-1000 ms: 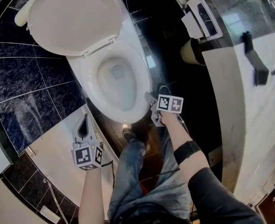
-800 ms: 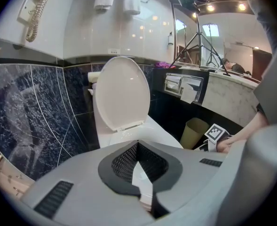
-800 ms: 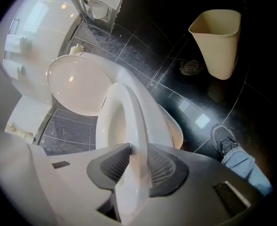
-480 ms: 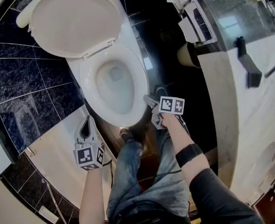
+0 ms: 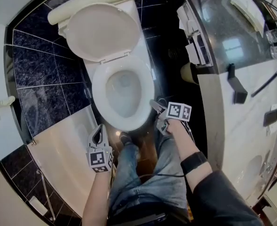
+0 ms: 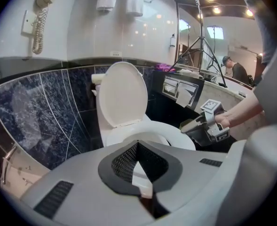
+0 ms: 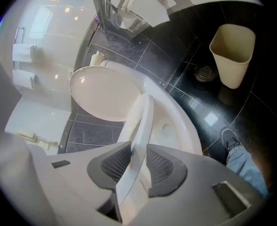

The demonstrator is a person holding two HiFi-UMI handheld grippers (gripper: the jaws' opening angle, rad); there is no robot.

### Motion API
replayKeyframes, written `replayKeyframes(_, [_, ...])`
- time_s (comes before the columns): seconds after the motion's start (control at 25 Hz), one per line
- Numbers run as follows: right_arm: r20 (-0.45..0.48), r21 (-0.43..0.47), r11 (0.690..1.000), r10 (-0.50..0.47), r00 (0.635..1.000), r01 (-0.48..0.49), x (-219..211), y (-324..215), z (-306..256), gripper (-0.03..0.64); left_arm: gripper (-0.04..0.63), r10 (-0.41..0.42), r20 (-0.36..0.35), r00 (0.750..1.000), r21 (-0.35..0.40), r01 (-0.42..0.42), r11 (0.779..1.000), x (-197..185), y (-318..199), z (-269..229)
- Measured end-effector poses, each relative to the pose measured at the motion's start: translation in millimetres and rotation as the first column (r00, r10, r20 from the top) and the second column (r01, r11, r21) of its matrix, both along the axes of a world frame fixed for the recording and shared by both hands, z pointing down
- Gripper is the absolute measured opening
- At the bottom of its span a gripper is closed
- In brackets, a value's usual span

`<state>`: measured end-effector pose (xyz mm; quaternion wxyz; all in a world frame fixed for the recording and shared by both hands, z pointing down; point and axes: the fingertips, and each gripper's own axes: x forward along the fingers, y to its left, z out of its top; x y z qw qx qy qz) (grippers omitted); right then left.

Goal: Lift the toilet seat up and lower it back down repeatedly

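As its jaws have just been closing, right hand-held gripper (image 5: 155,106): is clamping the toilet seat (image 7: 140,112) rim.
Toilet seat: is now tilting up off the bowl (image 7: 176,121); a lift is starting.
Left hand-held gripper (image 5: 97,134): is hovering shut, empty, before the bowl.

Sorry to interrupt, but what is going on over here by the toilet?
A person holds tongs in each hand. The right tongs, which have just been closing, clamp the toilet seat by its rim, raised off the bowl. The lid stands up. The left tongs are shut and empty, off to the side.
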<state>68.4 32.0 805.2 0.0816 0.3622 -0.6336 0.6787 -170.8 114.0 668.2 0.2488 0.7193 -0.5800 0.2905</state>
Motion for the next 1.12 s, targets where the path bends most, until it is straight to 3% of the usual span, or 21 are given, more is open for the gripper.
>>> replayKeyframes(0.16, [0.055, 0.032, 0.999, 0.038, 0.998, -0.039, -6, -26, -39, 0.129, 0.0, -0.042, -0.034, 0.999, -0.095, 0.038, 0.995, 8, 32, 10])
replayKeyframes(0.32, [0.041, 0.052, 0.998, 0.017, 0.999, -0.019, -11, -46, -68, 0.141, 0.0, -0.115, -0.086, 0.99, -0.153, 0.101, 0.983, 16, 35, 31])
replayKeyframes(0.52, [0.037, 0.043, 0.999, 0.014, 0.999, -0.016, -16, -55, -79, 0.14, 0.0, -0.119, -0.146, 0.982, -0.101, 0.105, 0.989, 37, -16, 19])
replayKeyframes(0.72, [0.069, 0.043, 0.999, 0.02, 0.997, -0.023, -18, -67, -91, 0.141, 0.0, -0.195, -0.187, 0.963, -0.078, 0.184, 0.98, 36, -39, 5])
replayKeyframes(0.92, [0.15, 0.014, 0.994, 0.101, 0.983, -0.104, -20, -75, -102, 0.138, 0.0, -0.229, -0.195, 0.954, -0.083, 0.217, 0.973, 33, -56, -10])
replayKeyframes(0.96, [0.165, 0.025, 0.993, 0.106, 0.98, -0.112, -20, -78, -109, 0.086, 0.0, -0.235, -0.196, 0.952, -0.08, 0.224, 0.971, 32, -62, -15])
replayKeyframes(1.12, [0.148, 0.093, 0.992, 0.068, 0.987, -0.083, -14, -88, -142, 0.047, 0.0, -0.242, -0.199, 0.95, -0.032, 0.241, 0.97, 25, -94, -40])
